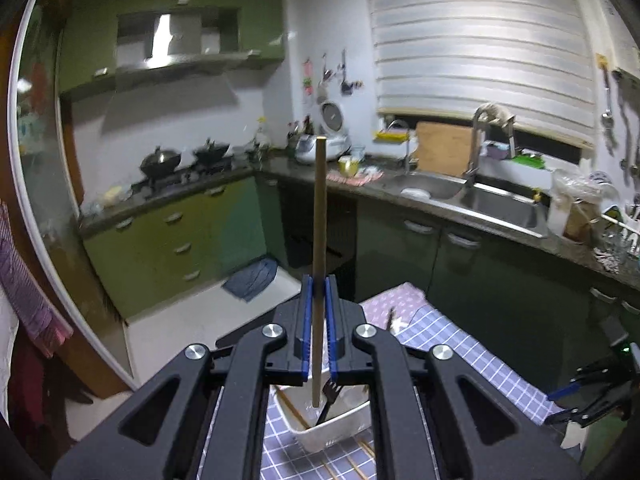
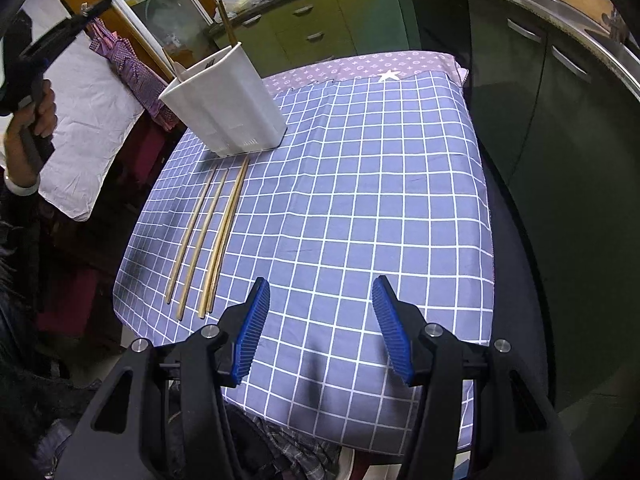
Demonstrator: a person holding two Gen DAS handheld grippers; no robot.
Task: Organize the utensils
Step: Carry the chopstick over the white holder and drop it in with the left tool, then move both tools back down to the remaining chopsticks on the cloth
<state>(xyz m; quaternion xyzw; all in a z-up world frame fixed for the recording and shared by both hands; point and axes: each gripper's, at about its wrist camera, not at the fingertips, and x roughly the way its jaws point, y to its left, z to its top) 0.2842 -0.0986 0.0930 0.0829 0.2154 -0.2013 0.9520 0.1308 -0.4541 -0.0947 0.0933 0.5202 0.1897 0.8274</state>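
In the left wrist view, your left gripper (image 1: 319, 300) is clenched on a single wooden chopstick (image 1: 319, 216), which stands almost upright through the middle of the frame, its top end against the far kitchen counter. The blue pads press on it from both sides with no gap to spare. Its lower end hangs just above or inside the mouth of the white utensil holder (image 1: 340, 426) at the bottom centre; from here you cannot tell whether it has entered. A black fork (image 1: 330, 394) already leans in that holder. By the look of it you are mid-delivery: one chopstick carried to the holder, not yet let go. The next move calls for lining the lower tip over the opening and lowering it well in before you release, so the stick drops inside rather than glancing off the rim.

In the right wrist view, your right gripper (image 2: 320, 328) hangs at the bottom of the frame with its jaws released, roughly half spread and touching nothing, over the blue checked cloth (image 2: 360, 200). Four loose chopsticks (image 2: 208, 240) lie side by side left of centre, their far ends just beside the holder's base in the upper left. They are still to be collected. Your left hand (image 2: 32, 120) shows at the far left edge.
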